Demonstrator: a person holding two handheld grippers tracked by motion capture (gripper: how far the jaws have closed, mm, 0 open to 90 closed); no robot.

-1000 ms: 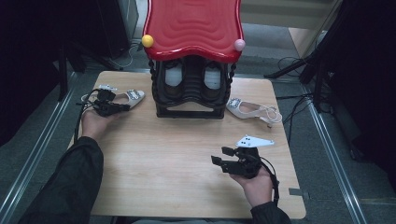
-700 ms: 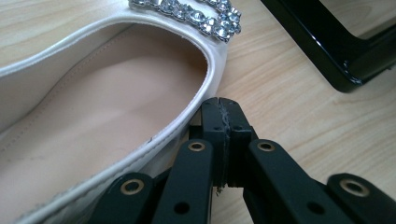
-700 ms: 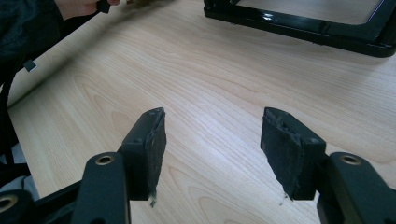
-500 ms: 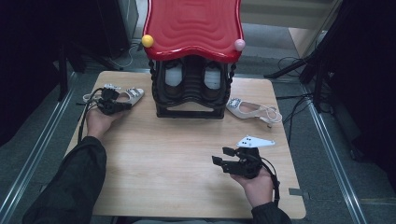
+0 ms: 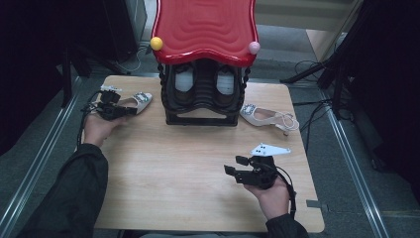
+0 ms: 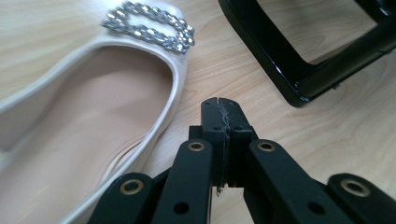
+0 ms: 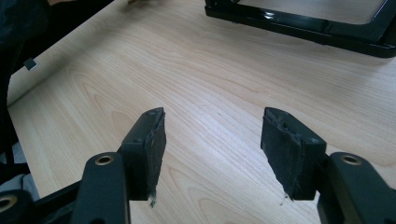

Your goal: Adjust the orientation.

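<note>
A pale flat shoe [image 5: 140, 101] with a sparkly buckle lies at the table's back left. In the left gripper view the shoe [image 6: 93, 140] lies just left of my left gripper [image 6: 219, 112], whose jaws are pressed together with nothing between them. From above, the left gripper [image 5: 119, 110] hovers at the shoe's heel end. A matching shoe [image 5: 265, 116] lies to the right of the black rack [image 5: 203, 106]. My right gripper [image 5: 233, 166] is held over the front right of the table. Its jaws stand wide apart over bare wood [image 7: 212, 135].
The black rack has a red wavy roof [image 5: 205, 29] and holds a pair of shoes [image 5: 184, 79] inside. Its base [image 6: 299, 70] lies close to the right of my left gripper. The wooden table [image 5: 163, 168] has metal rails on both sides, and cables lie on the floor at the right.
My left gripper has shifted a little beside the pale shoe. The right hand has kept still, its jaws as wide as before.
</note>
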